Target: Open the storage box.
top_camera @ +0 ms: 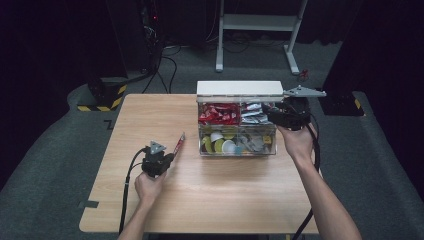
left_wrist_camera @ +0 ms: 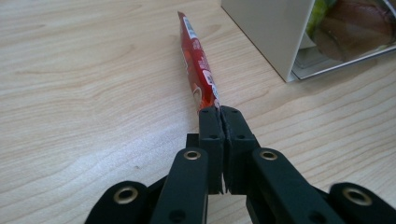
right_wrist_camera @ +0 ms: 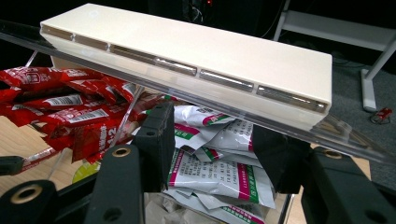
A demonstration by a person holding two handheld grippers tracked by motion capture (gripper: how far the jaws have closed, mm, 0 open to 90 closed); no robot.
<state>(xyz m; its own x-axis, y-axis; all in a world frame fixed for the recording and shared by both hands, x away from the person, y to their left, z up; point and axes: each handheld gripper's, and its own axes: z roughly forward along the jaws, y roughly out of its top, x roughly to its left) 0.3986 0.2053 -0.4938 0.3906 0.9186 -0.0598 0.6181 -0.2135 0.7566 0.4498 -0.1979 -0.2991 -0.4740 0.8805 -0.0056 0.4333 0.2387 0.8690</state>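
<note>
From the high view, our left gripper [top_camera: 172, 156] clamps a thin red sachet [top_camera: 179, 142] over the tabletop [top_camera: 225, 190].

In the left gripper view, the glossy sachet [left_wrist_camera: 198, 70] juts straight out; so shallow a pinch could let it slip.

In the right gripper view, our jaws grip the clear lid [right_wrist_camera: 210, 105] of the box; it could slip shut.
</note>
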